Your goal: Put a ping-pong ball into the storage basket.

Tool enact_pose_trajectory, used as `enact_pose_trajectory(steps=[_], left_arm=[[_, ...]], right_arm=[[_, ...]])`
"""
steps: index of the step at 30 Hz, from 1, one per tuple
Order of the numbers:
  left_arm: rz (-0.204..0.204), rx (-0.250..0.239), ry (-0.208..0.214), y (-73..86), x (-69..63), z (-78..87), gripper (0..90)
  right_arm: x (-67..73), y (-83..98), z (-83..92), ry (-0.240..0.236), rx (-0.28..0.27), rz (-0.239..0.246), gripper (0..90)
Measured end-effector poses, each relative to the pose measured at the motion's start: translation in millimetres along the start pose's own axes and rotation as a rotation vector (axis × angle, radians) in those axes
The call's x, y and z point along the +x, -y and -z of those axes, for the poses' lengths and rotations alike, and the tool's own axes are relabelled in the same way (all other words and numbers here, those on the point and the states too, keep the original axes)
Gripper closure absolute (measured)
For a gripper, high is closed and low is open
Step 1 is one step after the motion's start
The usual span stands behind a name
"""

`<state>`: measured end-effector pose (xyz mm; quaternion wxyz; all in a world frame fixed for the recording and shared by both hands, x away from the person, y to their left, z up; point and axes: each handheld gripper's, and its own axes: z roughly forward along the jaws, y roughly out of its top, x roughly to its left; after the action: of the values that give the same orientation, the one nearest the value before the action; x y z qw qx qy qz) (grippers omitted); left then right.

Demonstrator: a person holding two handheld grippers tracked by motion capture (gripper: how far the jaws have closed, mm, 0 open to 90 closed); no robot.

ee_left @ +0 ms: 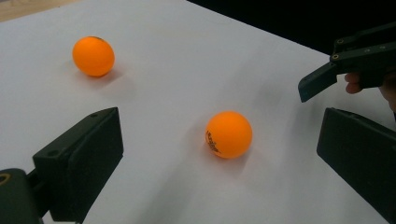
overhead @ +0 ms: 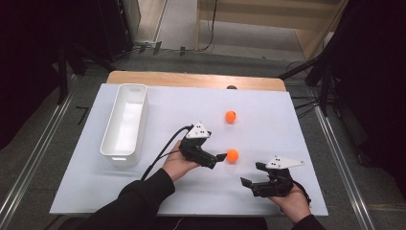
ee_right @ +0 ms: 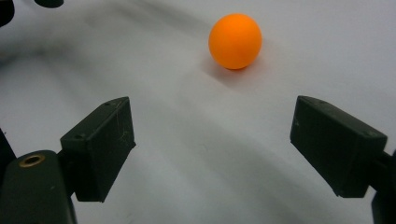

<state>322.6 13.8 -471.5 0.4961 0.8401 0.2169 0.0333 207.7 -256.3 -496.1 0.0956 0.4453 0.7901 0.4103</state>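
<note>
Mid-table on the white board [overhead: 268, 139], I see near orange ping-pong ball [overhead: 232, 155] just off my left gripper [overhead: 221, 156], jaws spread around nothing, right gripper [overhead: 253, 175] also spread, empty, second ball [overhead: 231, 116] farther back, white bin [overhead: 125, 122] left.

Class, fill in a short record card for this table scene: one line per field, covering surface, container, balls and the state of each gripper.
Surface: white board on a wooden table
Container: white bin, at the left, nothing visible inside
Near ball: orange ball, just ahead of the left gripper's jaws, not held
Far ball: second orange ball, farther back, lying free
Left gripper: left gripper, jaws open, pointed at the near ball
Right gripper: right gripper, jaws open, holding nothing, apart from both balls
</note>
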Motion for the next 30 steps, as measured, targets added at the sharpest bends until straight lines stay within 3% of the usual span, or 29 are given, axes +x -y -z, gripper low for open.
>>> enact_pose_trajectory(steps=[30], left_arm=[[-0.033,0.008,0.001,-12.3,-4.4,-30.0,1.0]], right_arm=[[1.5,1.0,-0.9,-0.009,0.018,0.012,12.3]])
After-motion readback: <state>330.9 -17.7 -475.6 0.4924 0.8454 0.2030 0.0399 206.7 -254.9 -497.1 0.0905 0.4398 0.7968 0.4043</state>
